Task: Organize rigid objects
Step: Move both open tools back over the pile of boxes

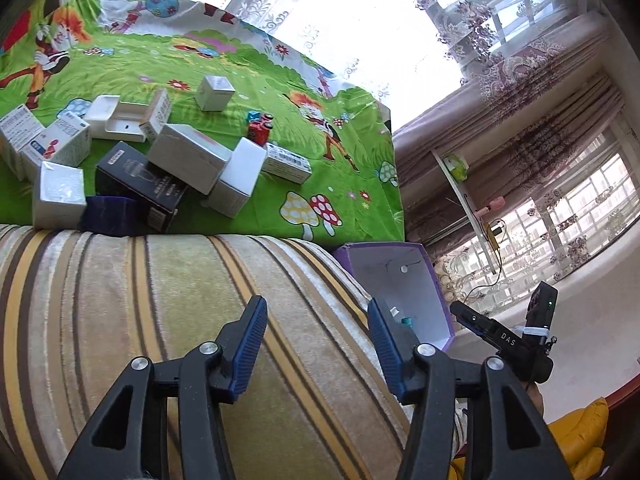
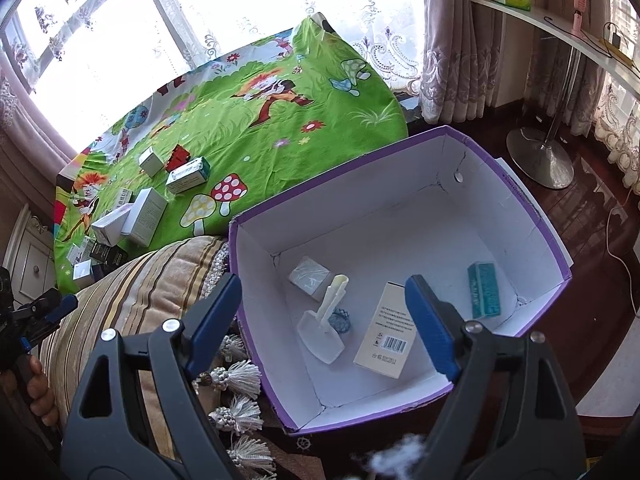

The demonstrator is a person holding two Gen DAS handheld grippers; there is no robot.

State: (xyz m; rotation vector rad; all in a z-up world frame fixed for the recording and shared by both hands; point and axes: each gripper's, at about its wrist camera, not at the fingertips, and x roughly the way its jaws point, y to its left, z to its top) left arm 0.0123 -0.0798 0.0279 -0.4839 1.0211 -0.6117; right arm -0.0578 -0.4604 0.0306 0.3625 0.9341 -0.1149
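A purple cardboard box with a white inside [image 2: 532, 216] stands open below my right gripper [image 2: 324, 316], which is open and empty above it. In it lie a white barcode box [image 2: 386, 332], a teal box [image 2: 484, 290], a small silver box [image 2: 309, 278], a white plastic scoop [image 2: 325, 330] and a small blue basket [image 2: 340, 320]. Several small boxes lie on the green cartoon cloth [image 1: 248, 92], among them a black box [image 1: 138, 184], white boxes [image 1: 188, 158] and a red toy car [image 1: 259, 128]. My left gripper [image 1: 318, 332] is open and empty over a striped cushion [image 1: 160, 300].
The purple box also shows in the left wrist view [image 1: 400, 284], right of the cushion. Tassels [image 2: 236, 380] hang from the cushion edge beside the box. A floor lamp base [image 2: 540, 156] and a white shelf [image 2: 560, 32] stand on the dark wood floor to the right.
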